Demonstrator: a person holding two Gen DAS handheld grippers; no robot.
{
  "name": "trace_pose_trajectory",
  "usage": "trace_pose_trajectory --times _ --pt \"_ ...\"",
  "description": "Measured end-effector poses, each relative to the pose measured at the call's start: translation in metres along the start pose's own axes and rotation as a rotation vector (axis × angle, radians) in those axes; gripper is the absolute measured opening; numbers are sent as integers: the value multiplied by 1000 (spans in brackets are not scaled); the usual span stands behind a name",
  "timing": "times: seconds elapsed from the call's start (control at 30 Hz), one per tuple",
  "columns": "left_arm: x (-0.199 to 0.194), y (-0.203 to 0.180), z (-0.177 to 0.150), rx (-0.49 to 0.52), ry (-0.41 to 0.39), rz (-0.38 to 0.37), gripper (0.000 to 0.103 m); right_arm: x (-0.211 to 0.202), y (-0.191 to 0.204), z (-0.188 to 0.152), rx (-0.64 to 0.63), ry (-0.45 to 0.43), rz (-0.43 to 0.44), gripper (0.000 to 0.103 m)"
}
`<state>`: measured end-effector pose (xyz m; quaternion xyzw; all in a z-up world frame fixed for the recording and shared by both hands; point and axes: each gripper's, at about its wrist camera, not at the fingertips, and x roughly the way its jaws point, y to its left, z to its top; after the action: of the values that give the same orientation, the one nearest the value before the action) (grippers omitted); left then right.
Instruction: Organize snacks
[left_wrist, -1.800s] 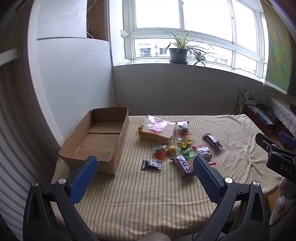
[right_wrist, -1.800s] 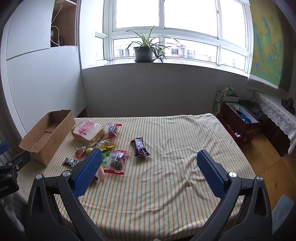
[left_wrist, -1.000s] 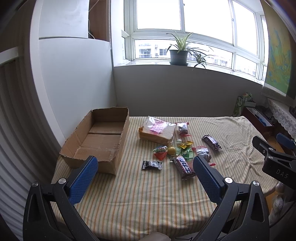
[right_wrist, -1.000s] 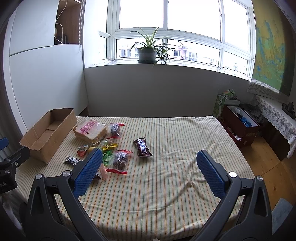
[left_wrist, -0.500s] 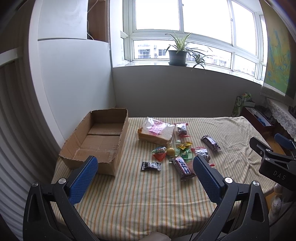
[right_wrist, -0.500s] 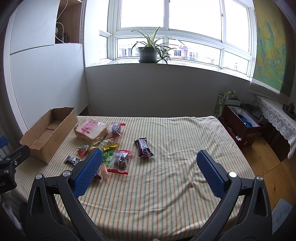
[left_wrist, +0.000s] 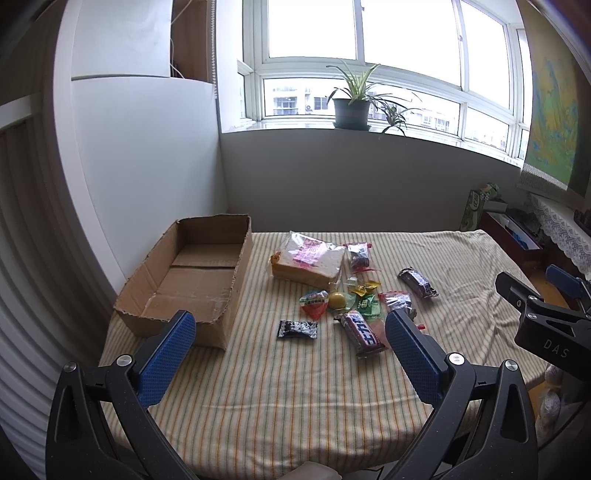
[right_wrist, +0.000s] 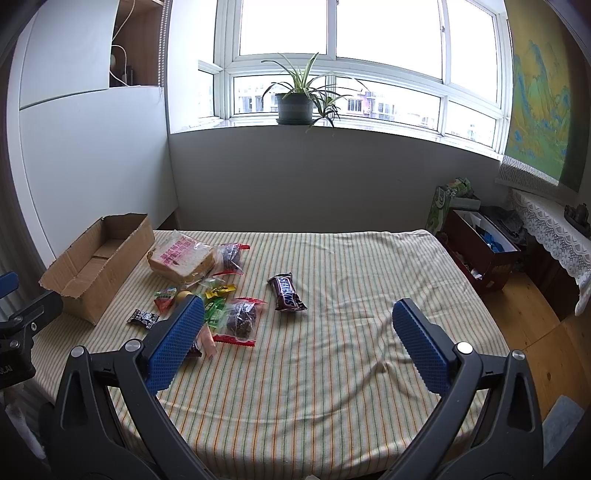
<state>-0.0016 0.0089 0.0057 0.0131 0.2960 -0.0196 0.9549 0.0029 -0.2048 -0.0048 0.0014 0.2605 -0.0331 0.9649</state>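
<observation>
Judging from both views, you have not yet started the sorting: the cardboard box (left_wrist: 192, 280) at the left of the frame sits with nothing inside, and every snack lies loose on the striped tablecloth (left_wrist: 295, 398). Your left gripper (left_wrist: 288, 354) hangs above the near edge of the table with its jaws wide apart and nothing between them; your right gripper (right_wrist: 295, 339) is likewise spread and unloaded. In the centre of the left view you have the bagged sliced bread (left_wrist: 308, 260) nearest the box, a red-sealed bag of dark snacks (left_wrist: 357, 254) just beside it, a cluster of small candies (left_wrist: 347, 299) below, a black sachet (left_wrist: 297, 329) at lower centre, and a purple chocolate bar (left_wrist: 360, 330) partly behind your right-hand pad. A Snickers bar (right_wrist: 286, 292) lies apart toward mid-table, with a second dark snack bag (right_wrist: 242, 317) to its left. All items remain to be moved, presumably into the box.
</observation>
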Motion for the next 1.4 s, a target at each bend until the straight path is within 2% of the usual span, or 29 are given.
trace_pose_trajectory --times 0.73,0.97,1.07,1.27,1.4 --pt "7 1 -3 -11 21 -6 102 4 1 -2 -4 5 -3 103" --pt "14 4 -6 -14 36 -5 102 17 -1 -4 -16 30 -3 103" --pt "18 6 -8 -10 46 -5 97 23 -3 -6 -23 44 9 103" --pt "30 16 -15 -23 84 -2 95 34 -13 -13 -22 62 29 103" --pt "39 22 -21 -33 116 -5 88 42 -22 -18 -14 73 47 103"
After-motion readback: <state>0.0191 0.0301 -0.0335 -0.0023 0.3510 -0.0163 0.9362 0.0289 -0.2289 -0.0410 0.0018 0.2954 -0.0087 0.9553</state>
